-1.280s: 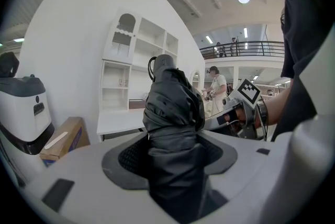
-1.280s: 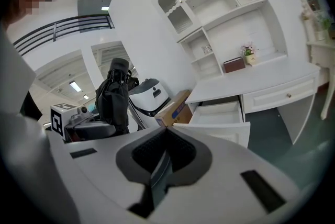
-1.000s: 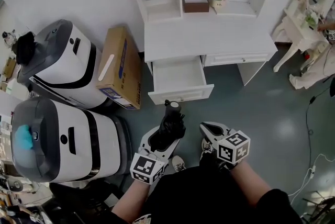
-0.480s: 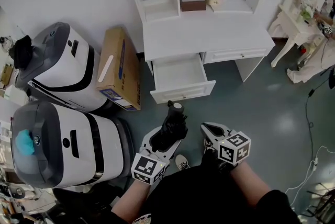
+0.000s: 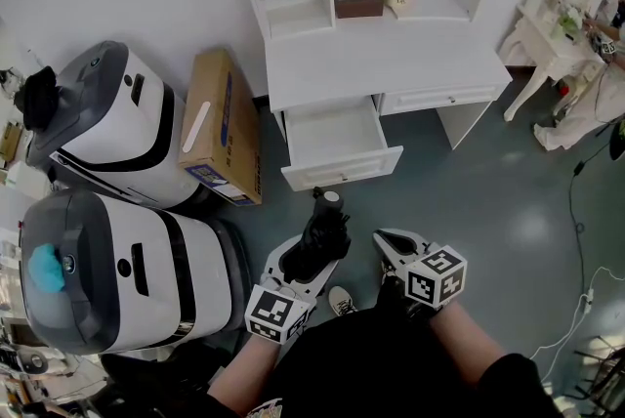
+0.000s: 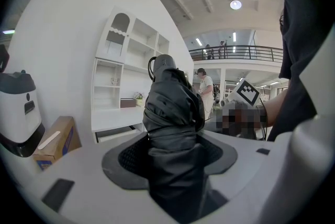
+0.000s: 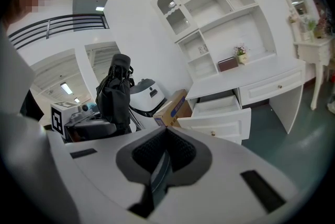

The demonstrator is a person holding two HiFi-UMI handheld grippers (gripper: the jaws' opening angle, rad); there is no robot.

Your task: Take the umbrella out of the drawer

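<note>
Head view showed the black folded umbrella (image 5: 325, 229) already out of the drawer (image 5: 337, 141), held up over the floor (image 5: 488, 201) in front of the person. Left claw (image 5: 305, 258) was clenched on it. In the left gripper view both pads pressed the bundled fabric low down, jaws wide since the bundle was thick, and the rounded end stuck out past the tips toward 12 o'clock. Right claw (image 5: 393, 246) sat just beside the umbrella at 3 o'clock. The right gripper view showed its jaws together with nothing between them. No contact between right claw and umbrella that I could see.

Drawer hung pulled out under the white worktop (image 5: 391, 64), at 12 o'clock from the umbrella and well apart from it. Its inside looked bare white as far as was visible. Cardboard box (image 5: 223, 128) leaned at 10 o'clock, not involved.

Judgement: the core step looked done, since the umbrella was clear of the drawer and in a firm grasp. Possibly left: setting it down somewhere, or pushing the drawer closed with the free right claw. The task sentence asked for neither, so I rated it complete or nearly so.
</note>
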